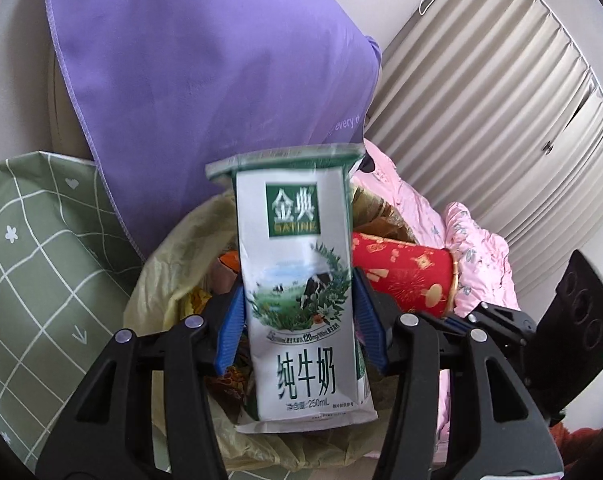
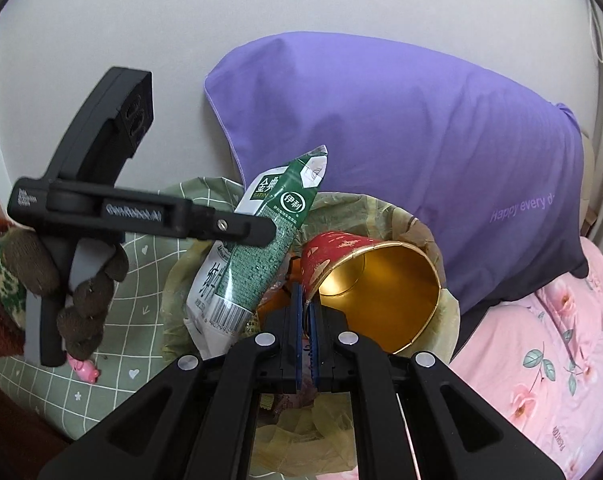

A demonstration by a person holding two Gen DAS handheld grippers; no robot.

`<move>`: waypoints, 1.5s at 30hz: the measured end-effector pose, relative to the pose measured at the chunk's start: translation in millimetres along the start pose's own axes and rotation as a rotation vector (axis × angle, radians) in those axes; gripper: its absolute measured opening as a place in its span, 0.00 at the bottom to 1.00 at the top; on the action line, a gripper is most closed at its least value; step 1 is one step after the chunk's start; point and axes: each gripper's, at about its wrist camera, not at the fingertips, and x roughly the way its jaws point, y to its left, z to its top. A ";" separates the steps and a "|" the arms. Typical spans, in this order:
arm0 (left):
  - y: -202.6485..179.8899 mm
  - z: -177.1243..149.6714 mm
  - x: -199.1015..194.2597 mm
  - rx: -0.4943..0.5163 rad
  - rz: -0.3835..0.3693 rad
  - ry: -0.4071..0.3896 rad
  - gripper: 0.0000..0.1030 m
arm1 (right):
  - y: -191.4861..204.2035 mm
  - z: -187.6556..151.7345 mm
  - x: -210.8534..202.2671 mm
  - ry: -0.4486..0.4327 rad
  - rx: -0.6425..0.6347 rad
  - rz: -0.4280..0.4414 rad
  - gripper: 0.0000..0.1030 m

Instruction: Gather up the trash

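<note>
Bedroom setting, left wrist view: slatted blinds (image 1: pixel 501 92) behind, a purple pillow (image 1: pixel 205 80) against the wall, a green checked sheet (image 1: pixel 41 248) on the bed, a pink floral quilt (image 1: pixel 477 240) to the side. Item one: flattened milk carton (image 1: pixel 301 280), upright between the blue pads (image 1: pixel 230 332) of the left tool (image 1: pixel 299 320); the pads lie along both of its sides, and the tool appears to be grasping it only loosely over the bin bag (image 1: pixel 161 280), a yellowish liner already holding wrappers. Item two: red paper cup (image 1: pixel 409 280), on its side just beyond the carton, with the right tool (image 1: pixel 497 316) partly visible beside it. Right wrist view: same pillow, sheet and quilt; a gloved hand (image 2: pixel 81 300) carries the left tool, its arm crossing the carton, which hangs tilted above the bag's mouth. The right tool (image 2: pixel 306 308) is clenched, pinching the cup's rim, gold inside facing the camera, above the bag's far edge. A small pink object (image 2: pixel 86 370) lies on the sheet; what it is cannot be told. Step in hand, as judged: dropping both pieces into the bag. The next move calls for freeing the carton squarely above the opening, then releasing the cup clear of the rim so neither lands on the bed.
</note>
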 end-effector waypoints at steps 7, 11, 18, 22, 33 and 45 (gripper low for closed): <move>4.9 2.2 -33.6 -0.081 -0.041 -0.052 0.58 | 6.3 3.1 3.2 0.016 -0.001 -0.021 0.08; -0.8 -21.6 -90.6 -0.086 0.064 -0.162 0.66 | 11.9 2.0 -1.3 0.039 0.010 -0.019 0.41; -16.4 -119.2 -176.9 -0.068 0.372 -0.271 0.77 | 32.3 -7.6 -37.7 0.001 0.059 -0.015 0.51; -21.0 -178.7 -218.7 -0.112 0.526 -0.321 0.82 | 61.1 -20.0 -69.2 -0.036 0.039 0.067 0.51; -90.6 -271.0 -285.6 -0.163 0.815 -0.427 0.82 | 137.2 -59.1 -146.8 -0.072 -0.010 0.219 0.51; -137.2 -315.8 -307.9 -0.208 0.917 -0.444 0.82 | 164.7 -77.3 -181.1 -0.104 -0.109 0.210 0.51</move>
